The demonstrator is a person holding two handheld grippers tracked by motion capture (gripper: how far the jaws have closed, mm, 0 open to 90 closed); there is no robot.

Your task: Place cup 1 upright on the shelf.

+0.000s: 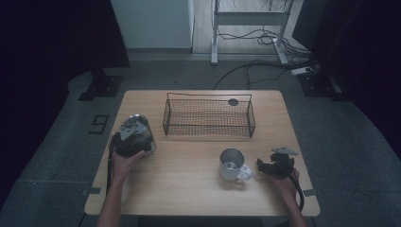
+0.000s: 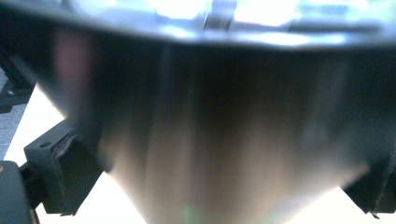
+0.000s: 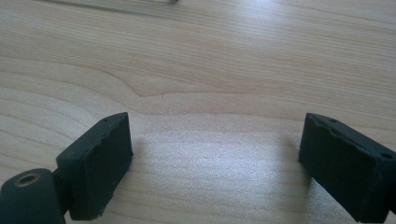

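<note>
- Left gripper [image 1: 135, 134] spread around steel cup [image 2: 224, 140], pads apparently off it; likely releasing it upright on counter [image 1: 189, 189];
- Right gripper [image 3: 215, 154] spread, empty, resting near mug [image 1: 232, 164].

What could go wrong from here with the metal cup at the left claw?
1. The left claw has a shiny metal cup between its spread jaws near the table's left edge; whether the pads grip it is unclear, so a nudge might tip it or push it off.
2. The left gripper view is blurred at close range, so judging the grip from it is unreliable.
3. The white mug stands close beside the open right claw; a careless sweep could knock it.
</note>
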